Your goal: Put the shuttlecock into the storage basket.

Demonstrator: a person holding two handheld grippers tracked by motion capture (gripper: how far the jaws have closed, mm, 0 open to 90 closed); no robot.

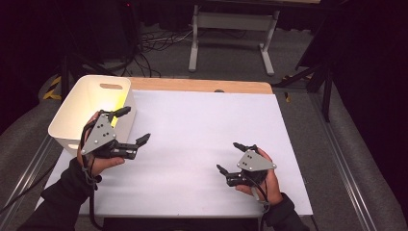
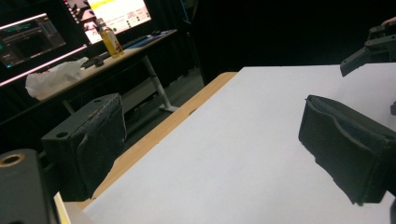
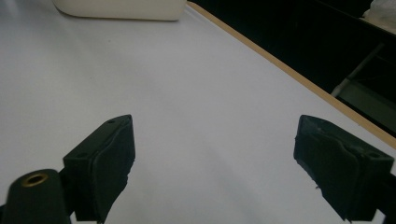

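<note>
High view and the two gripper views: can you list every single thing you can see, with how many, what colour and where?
Bin: one, white with handle slots, far left corner of the table, lit yellow inside.
Table sheet: one, white, covering the table.
Table edge: one, light wood, along the far side.
Desk frame: one, grey-white, on the floor beyond the table.
Cables: several, black, on the floor beyond the table.
Monitors: two, lit, on a side desk in the left gripper view.
Bottle: one, yellow, on that desk.
Left gripper: one, black, jaws open, beside the bin.
Right gripper: one, black, jaws open, above the sheet.
</note>
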